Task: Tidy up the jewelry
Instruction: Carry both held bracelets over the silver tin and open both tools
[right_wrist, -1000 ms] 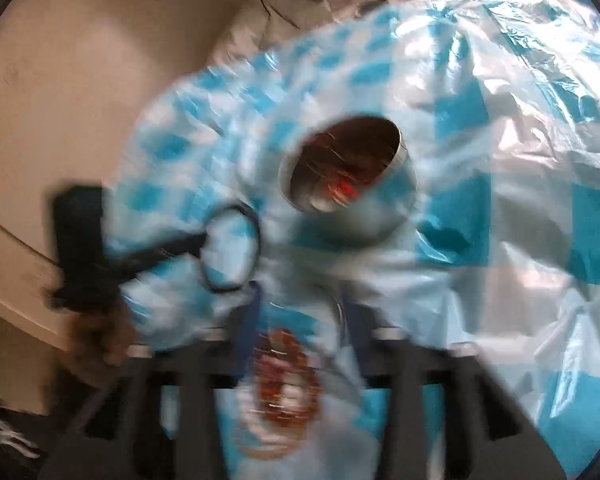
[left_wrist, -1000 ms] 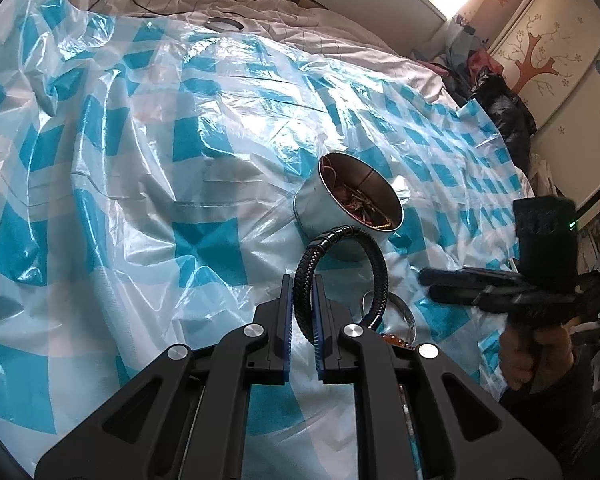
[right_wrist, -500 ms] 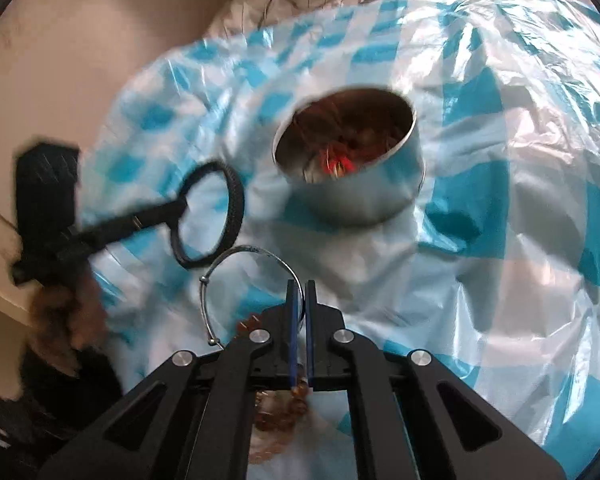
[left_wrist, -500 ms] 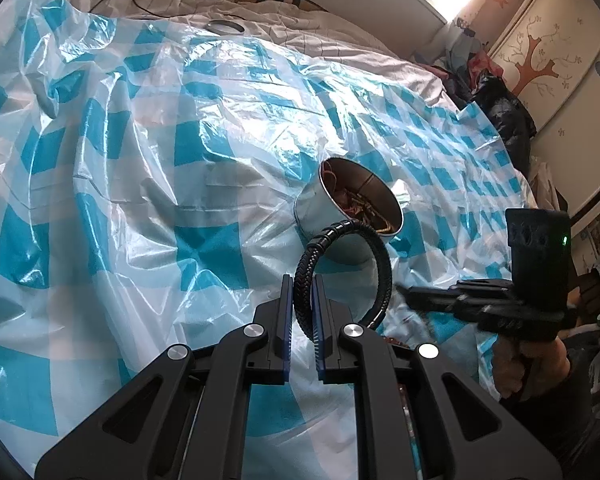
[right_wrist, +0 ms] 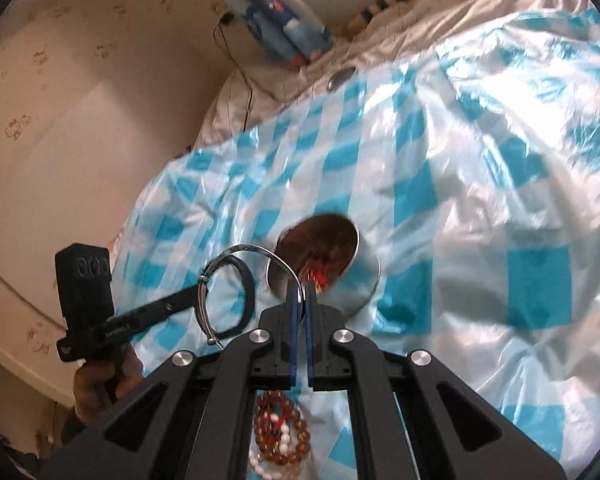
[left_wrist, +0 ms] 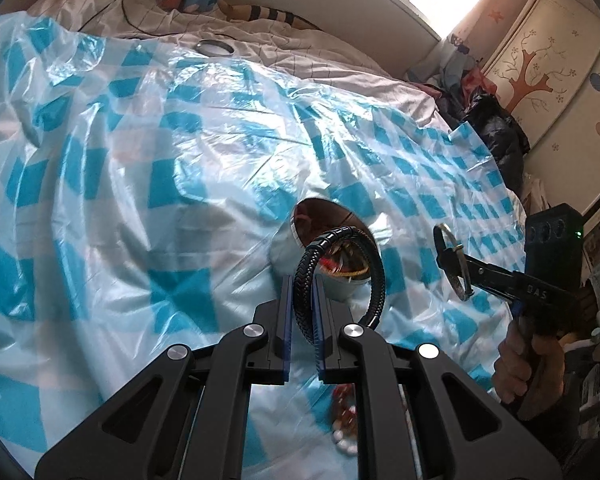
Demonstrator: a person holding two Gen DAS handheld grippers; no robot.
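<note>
Braided black bracelet (left_wrist: 340,276) is clamped upright in the left gripper (left_wrist: 302,320) fingers, silver bangle (right_wrist: 252,280) pinched in the right gripper (right_wrist: 300,312), both poised near the metal tin (right_wrist: 340,276) at frame centre, probably for dropping in.

Black braided bracelet (left_wrist: 302,280) between left gripper (left_wrist: 302,304) fingers (left_wrist: 286,312), before metal tin (left_wrist: 288,256) on blue-checked plastic sheet (left_wrist: 140,200).

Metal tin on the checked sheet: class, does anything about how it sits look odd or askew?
Yes. The metal tin lies tipped on the rumpled checked sheet, its open mouth facing sideways rather than up, so the jewelry inside could slide out.
</note>
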